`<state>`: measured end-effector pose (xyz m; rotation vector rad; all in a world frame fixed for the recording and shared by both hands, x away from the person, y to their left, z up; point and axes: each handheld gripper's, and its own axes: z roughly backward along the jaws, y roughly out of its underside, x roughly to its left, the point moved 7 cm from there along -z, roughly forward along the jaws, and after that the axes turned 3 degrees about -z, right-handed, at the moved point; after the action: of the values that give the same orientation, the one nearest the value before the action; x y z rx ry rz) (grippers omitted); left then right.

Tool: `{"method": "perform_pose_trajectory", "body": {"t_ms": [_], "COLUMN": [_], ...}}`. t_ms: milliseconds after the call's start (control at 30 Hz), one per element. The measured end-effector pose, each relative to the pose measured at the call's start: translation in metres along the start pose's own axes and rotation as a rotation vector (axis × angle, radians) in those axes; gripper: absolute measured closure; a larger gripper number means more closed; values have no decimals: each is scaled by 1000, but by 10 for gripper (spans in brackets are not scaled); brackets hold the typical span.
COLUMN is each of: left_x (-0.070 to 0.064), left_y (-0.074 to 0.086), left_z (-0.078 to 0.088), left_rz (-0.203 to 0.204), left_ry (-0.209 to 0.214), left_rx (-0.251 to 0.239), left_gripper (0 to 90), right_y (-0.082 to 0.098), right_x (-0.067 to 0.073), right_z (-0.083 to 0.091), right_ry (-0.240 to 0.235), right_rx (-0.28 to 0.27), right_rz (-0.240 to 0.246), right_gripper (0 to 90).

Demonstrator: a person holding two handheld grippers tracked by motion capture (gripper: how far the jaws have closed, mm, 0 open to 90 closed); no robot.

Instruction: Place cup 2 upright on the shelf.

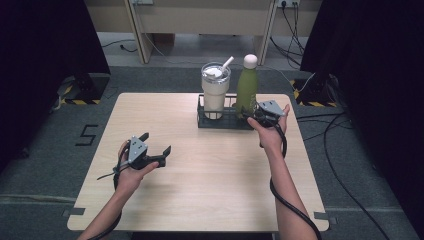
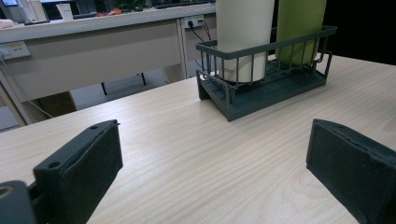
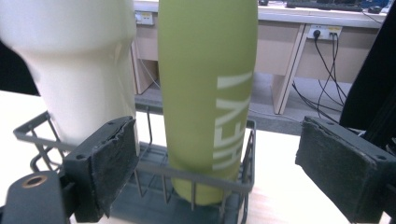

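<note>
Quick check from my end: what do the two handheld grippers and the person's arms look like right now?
Both are black two-jaw tools. The left gripper and right gripper each carry a grey three-cornered plate on top and trail a black cable along the forearm. The jaws end in flat, black, foam-like pads, slightly worn at the edges. The forearms are bare, with no sleeves visible.

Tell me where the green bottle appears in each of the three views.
High view: the green bottle stands at the far middle, at the right end of the wire rack.
Left gripper view: top right, cut by the frame.
Right gripper view: center, between the open jaws.
Shared landmark: the white cup beside it.
</note>
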<state>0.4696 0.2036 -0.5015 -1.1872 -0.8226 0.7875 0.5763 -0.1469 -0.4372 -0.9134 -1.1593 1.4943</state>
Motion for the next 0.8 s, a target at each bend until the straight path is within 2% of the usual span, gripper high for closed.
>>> {"method": "perform_pose_trajectory", "body": {"t_ms": [567, 800], "left_x": [1, 1], "left_y": [-1, -1], "left_z": [1, 1], "left_rz": [3, 3], "left_ry": [-6, -7], "left_rx": [-4, -3], "left_gripper": [26, 26], "right_y": [30, 40], "right_x": [-1, -6], "right_z": [32, 43], "right_ry": [-14, -8], "right_rx": [15, 18], "right_rz": [15, 7], "right_gripper": [133, 138]}}
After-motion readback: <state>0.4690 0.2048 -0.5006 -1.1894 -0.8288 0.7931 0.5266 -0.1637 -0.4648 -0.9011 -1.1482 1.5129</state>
